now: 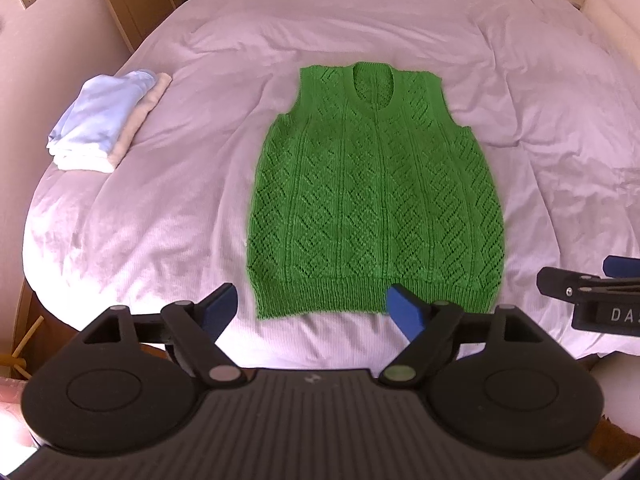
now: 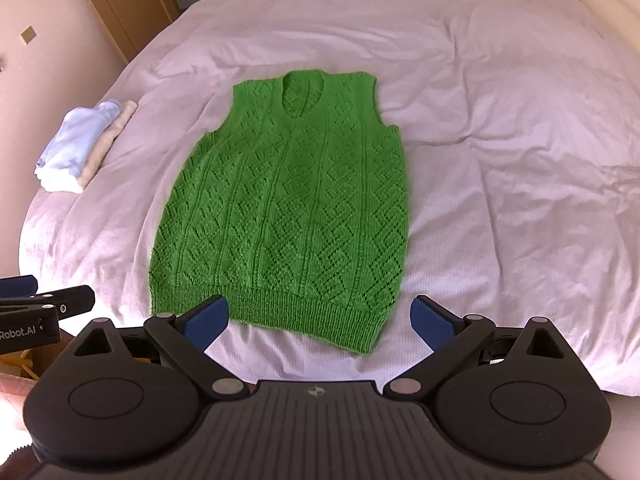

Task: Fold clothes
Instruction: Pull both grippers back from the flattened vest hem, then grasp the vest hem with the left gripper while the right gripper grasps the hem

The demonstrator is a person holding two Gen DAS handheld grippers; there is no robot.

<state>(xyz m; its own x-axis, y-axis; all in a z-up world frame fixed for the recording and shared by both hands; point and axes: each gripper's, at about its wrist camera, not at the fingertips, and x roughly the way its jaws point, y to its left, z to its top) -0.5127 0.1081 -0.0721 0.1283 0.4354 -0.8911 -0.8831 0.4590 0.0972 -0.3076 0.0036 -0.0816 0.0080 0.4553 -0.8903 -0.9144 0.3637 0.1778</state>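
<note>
A green knitted sleeveless vest [image 1: 376, 196] lies flat on the white bed, neck away from me and ribbed hem toward me; it also shows in the right wrist view [image 2: 288, 216]. My left gripper [image 1: 310, 312] is open and empty, just short of the hem's left half. My right gripper [image 2: 320, 320] is open and empty, just short of the hem's right half. The right gripper also shows at the right edge of the left wrist view [image 1: 592, 296], and the left gripper shows at the left edge of the right wrist view [image 2: 40, 304].
A stack of folded clothes, light blue on white [image 1: 108, 120], sits near the bed's left edge and shows in the right wrist view too [image 2: 84, 144]. The white duvet [image 1: 540, 120] is wrinkled. A wooden door [image 2: 116, 4] and a wall stand at the left.
</note>
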